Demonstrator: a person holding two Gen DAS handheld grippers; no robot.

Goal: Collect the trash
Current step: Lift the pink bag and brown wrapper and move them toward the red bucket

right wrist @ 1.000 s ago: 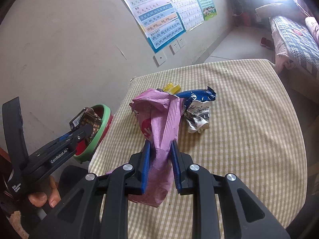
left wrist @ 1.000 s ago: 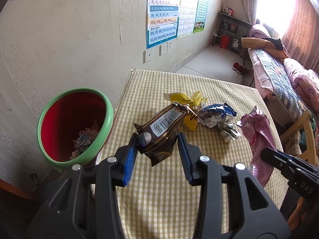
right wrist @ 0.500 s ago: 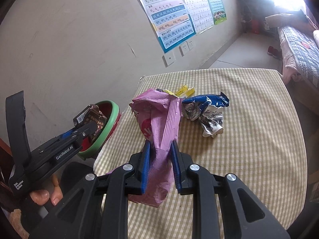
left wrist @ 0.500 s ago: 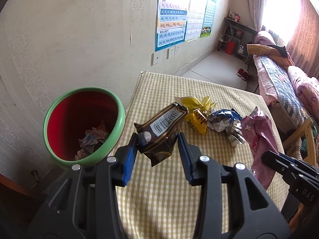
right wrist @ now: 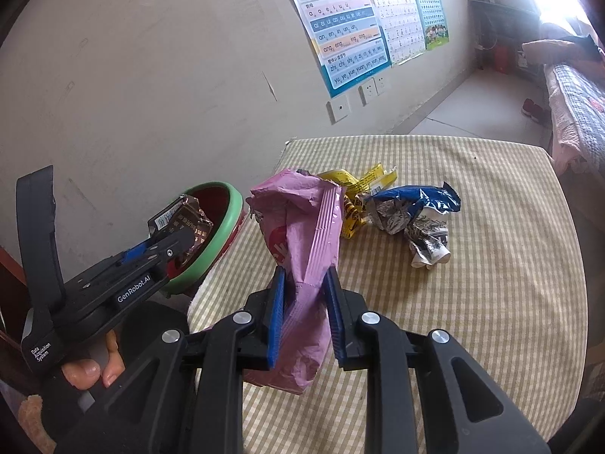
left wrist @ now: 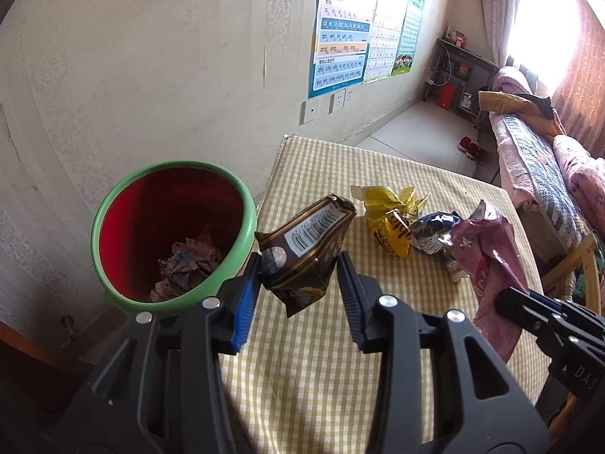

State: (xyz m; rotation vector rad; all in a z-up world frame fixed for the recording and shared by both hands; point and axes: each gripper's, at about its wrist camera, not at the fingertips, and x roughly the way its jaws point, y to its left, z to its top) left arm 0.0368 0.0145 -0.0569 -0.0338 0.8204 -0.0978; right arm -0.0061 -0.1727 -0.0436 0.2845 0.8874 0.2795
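My left gripper (left wrist: 298,276) pinched a crumpled brown wrapper (left wrist: 306,246), barcode side up, pads pressed on both sides of it. It hung in the air over the near table edge, just beside the green-rimmed bin (left wrist: 170,234), not over the opening. The bin was red inside with some crumpled paper (left wrist: 187,265) at the bottom, and stood against the wall next to the table (left wrist: 321,359) with its checked cloth.

My right gripper (right wrist: 304,295) clamped a pink bag (right wrist: 302,234), which stood up between the blue pads and hung down below them, lifted off the cloth. In the right wrist view I saw the left gripper (right wrist: 177,242) carrying the brown wrapper (right wrist: 185,219) in front of the bin's rim (right wrist: 227,219), with a person's fingers (right wrist: 87,370) on its handle.

On the table were a yellow wrapper (left wrist: 389,219) and a blue-and-silver wrapper (left wrist: 431,230), touching each other near the middle.
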